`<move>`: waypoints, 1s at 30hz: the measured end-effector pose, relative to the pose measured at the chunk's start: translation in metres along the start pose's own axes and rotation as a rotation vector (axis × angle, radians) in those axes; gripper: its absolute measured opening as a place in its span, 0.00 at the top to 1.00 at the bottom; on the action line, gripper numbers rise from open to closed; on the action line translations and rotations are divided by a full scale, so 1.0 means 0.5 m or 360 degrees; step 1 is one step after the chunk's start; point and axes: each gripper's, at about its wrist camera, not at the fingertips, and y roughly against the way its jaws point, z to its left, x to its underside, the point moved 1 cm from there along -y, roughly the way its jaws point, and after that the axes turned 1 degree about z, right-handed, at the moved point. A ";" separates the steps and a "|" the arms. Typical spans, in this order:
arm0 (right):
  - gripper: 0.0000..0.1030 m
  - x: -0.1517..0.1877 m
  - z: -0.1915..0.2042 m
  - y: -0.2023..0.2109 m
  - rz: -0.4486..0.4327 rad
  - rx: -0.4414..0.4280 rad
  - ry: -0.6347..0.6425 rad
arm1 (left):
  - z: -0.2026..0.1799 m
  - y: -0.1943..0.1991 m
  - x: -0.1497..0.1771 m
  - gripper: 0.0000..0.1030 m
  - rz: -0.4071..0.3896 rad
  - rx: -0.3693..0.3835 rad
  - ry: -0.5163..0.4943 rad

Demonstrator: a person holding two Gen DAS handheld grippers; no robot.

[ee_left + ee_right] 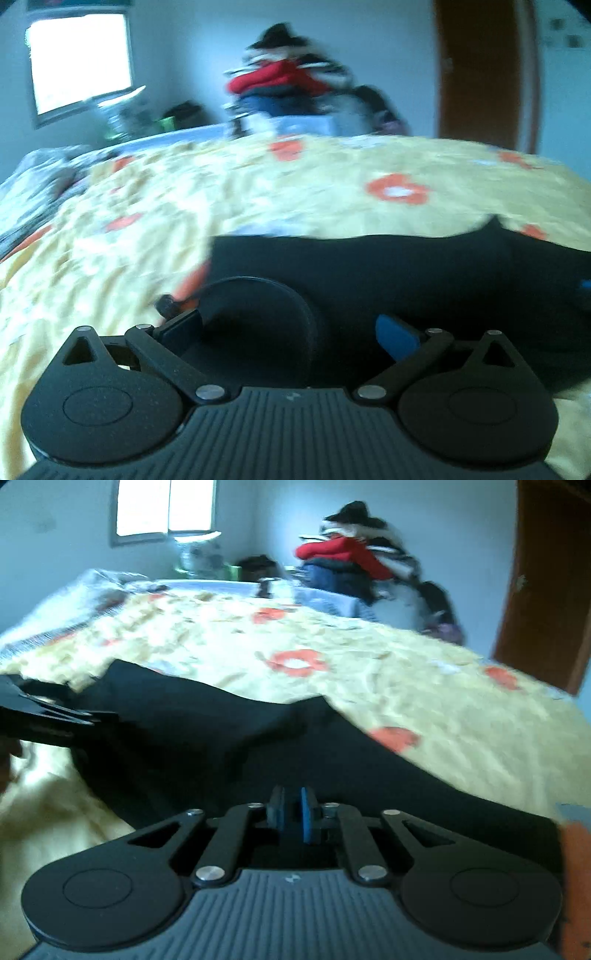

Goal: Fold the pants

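Black pants (pixel 406 273) lie on a yellow floral bedspread (pixel 258 192). In the left wrist view my left gripper (pixel 288 332) is open, its blue-padded fingers (pixel 397 336) spread wide just over the near edge of the pants. In the right wrist view the pants (pixel 207 731) spread across the lower middle. My right gripper (pixel 293 812) is shut, blue pads (pixel 306 812) pressed together with black fabric around them. The left gripper (pixel 44 716) shows at the left edge, over the pants' far end.
The bedspread (pixel 406 686) stretches ahead. A pile of clothes with a red jacket (pixel 280 79) stands beyond the bed. A brown door (pixel 480 70) is at the right, a window (pixel 79 59) at the left. A grey blanket (pixel 33 177) lies at the bed's left edge.
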 end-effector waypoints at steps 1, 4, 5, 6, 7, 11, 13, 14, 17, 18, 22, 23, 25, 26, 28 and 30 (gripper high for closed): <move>0.73 -0.001 0.011 -0.013 0.0027 -0.0018 0.0016 | 0.015 -0.005 -0.003 0.00 0.0001 -0.0050 0.0019; 0.66 0.013 0.045 -0.048 0.0072 0.0043 0.0170 | 0.061 -0.005 -0.006 0.00 -0.0035 -0.0258 0.0001; 0.66 0.014 0.050 -0.049 0.0061 0.0063 0.0190 | 0.076 -0.002 -0.006 0.00 -0.0055 -0.0332 -0.0025; 0.66 0.015 0.051 -0.048 0.0060 0.0068 0.0191 | 0.091 -0.001 -0.006 0.00 -0.0071 -0.0394 -0.0036; 0.66 0.014 0.049 -0.048 0.0065 0.0063 0.0180 | 0.108 -0.001 -0.008 0.00 -0.0080 -0.0458 -0.0035; 0.65 0.009 0.044 -0.051 0.0072 0.0067 0.0187 | 0.168 -0.004 -0.012 0.00 -0.0043 -0.0563 0.0029; 0.65 0.007 0.046 -0.047 0.0071 0.0081 0.0202 | 0.180 0.000 -0.013 0.00 -0.0020 -0.0517 0.0080; 0.65 0.003 0.047 -0.046 0.0061 0.0095 0.0198 | 0.181 0.005 -0.013 0.00 -0.0015 -0.0494 0.0087; 0.64 -0.014 0.062 -0.031 -0.0024 0.0086 0.0188 | 0.164 0.006 -0.011 0.00 -0.0008 -0.0461 0.0053; 0.63 -0.019 0.071 -0.028 -0.0037 0.0059 0.0206 | 0.157 0.002 -0.011 0.00 -0.0005 -0.0457 0.0041; 0.39 -0.009 0.099 -0.063 0.0066 0.0055 0.0361 | 0.144 -0.011 -0.004 0.00 0.0009 -0.0458 0.0022; 0.39 -0.004 0.097 -0.066 0.0047 0.0052 0.0340 | 0.146 -0.019 -0.002 0.00 0.0017 -0.0454 0.0023; 0.39 -0.010 0.094 -0.059 0.0043 0.0058 0.0269 | 0.149 -0.021 0.003 0.00 0.0019 -0.0453 0.0017; 0.39 -0.014 0.098 -0.053 0.0016 0.0073 0.0279 | 0.149 -0.023 0.004 0.00 0.0023 -0.0460 0.0013; 0.39 -0.024 0.118 -0.037 -0.0055 0.0107 0.0338 | 0.153 -0.028 0.006 0.00 0.0034 -0.0460 0.0017; 0.40 -0.035 0.143 -0.026 -0.0118 0.0113 0.0402 | 0.156 -0.030 0.008 0.00 0.0041 -0.0459 0.0029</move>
